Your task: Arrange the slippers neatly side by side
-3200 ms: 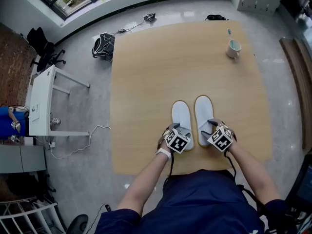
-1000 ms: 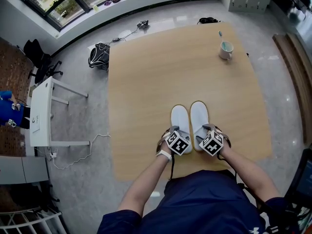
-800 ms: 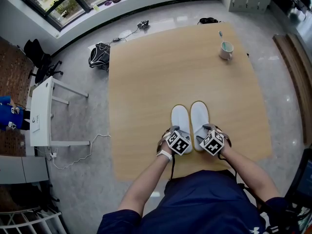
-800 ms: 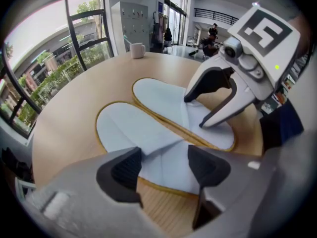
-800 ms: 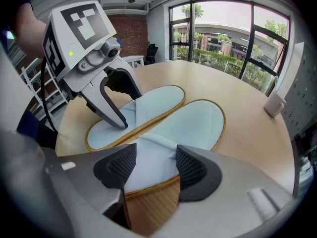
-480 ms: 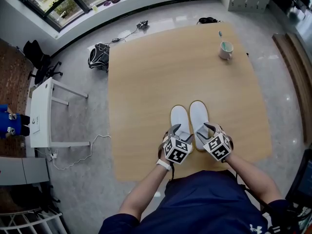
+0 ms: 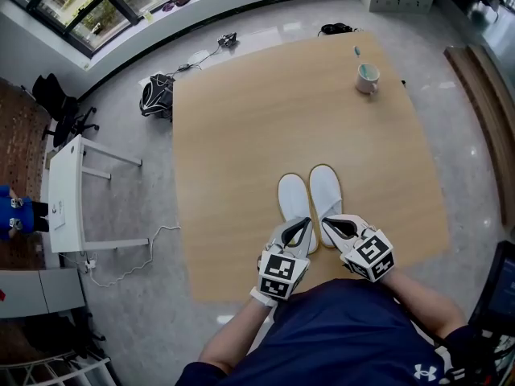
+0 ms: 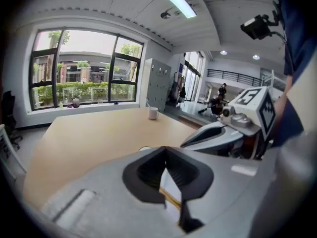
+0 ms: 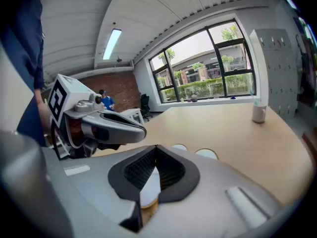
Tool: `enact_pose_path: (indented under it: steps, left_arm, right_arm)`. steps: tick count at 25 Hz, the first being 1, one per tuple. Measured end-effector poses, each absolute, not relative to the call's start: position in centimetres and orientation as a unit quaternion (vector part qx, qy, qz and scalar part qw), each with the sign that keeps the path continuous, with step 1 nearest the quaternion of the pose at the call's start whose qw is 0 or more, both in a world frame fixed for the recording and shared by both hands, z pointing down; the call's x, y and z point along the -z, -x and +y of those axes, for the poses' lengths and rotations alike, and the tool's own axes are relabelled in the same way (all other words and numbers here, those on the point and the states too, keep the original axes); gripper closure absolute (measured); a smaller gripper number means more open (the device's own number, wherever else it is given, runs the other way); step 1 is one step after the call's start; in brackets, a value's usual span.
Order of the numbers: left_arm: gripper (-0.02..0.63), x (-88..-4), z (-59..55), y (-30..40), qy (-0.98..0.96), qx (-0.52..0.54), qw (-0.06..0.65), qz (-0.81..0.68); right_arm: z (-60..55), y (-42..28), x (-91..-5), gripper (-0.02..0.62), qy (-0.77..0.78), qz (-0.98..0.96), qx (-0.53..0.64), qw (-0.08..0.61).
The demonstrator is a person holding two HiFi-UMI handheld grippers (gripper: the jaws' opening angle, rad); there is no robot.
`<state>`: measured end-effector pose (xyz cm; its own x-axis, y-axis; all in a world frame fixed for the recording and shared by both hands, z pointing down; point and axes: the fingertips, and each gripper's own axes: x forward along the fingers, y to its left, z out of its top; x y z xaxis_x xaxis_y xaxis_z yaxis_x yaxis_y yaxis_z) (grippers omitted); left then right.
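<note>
Far to my left, a small white side table (image 7: 68, 187) stands on the grey floor (image 7: 145, 207), with a black bag (image 7: 155, 95) lying further back, close to the corner of the work area. The surface (image 7: 241, 135) is a broad square top of pale wood.

Both slippers sit near its front edge. The left slipper (image 7: 294, 199), a white cloth slip-on with a thin tan sole edge, lies flat with its toe pointing away from me. My left tool (image 7: 298, 230) hangs above its heel end and angles downward. Its jaws have just been closing and now meet at the tips with nothing pinched between them. In the left gripper view I only see white slipper fabric far below, through the gap behind the tips (image 8: 166, 155).

The right slipper (image 7: 326, 193), a matching white cloth one, lies just beside the first, parallel to it with the toes about level. My right tool (image 7: 336, 227) hovers over its heel. Its jaws have also just been closing and are pressed together on nothing (image 9: 155, 152).

At the far right corner of the surface stands a white ceramic mug (image 7: 367, 78) with a teal inside, well apart from the pair.
</note>
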<state>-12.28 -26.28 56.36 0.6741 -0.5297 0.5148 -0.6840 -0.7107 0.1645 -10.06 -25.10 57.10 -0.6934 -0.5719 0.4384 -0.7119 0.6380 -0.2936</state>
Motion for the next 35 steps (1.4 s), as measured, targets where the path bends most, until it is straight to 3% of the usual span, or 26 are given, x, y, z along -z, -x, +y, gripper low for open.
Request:
enact_pose_path:
  steps: [3,8,23,35]
  left_arm:
    - [0.601,-57.2,-25.9,12.1,-0.907,-0.224,0.173,-0.311]
    - [0.601,-57.0,-26.7,13.3,-0.904,-0.220,0.199,-0.308]
    - [0.601,-56.5,-21.8,7.9,-0.901,-0.251,0.217,-0.279]
    - [0.601,-60.5,-22.2,10.2,-0.889,-0.267,0.229,-0.293]
  right_arm:
    - [-25.2,11.7,-56.9,0.586,-0.338,-0.903,-0.233,0.125]
    - [-26.1,13.4,-58.5,0.584,-0.345,-0.896,-0.240,0.144]
    - [-22.5,7.8,-55.8,0.584,-0.375,-0.881,-0.254,0.135]
    - [-23.5,8.1,-59.2,0.584,-0.377,-0.873,-0.262,0.164]
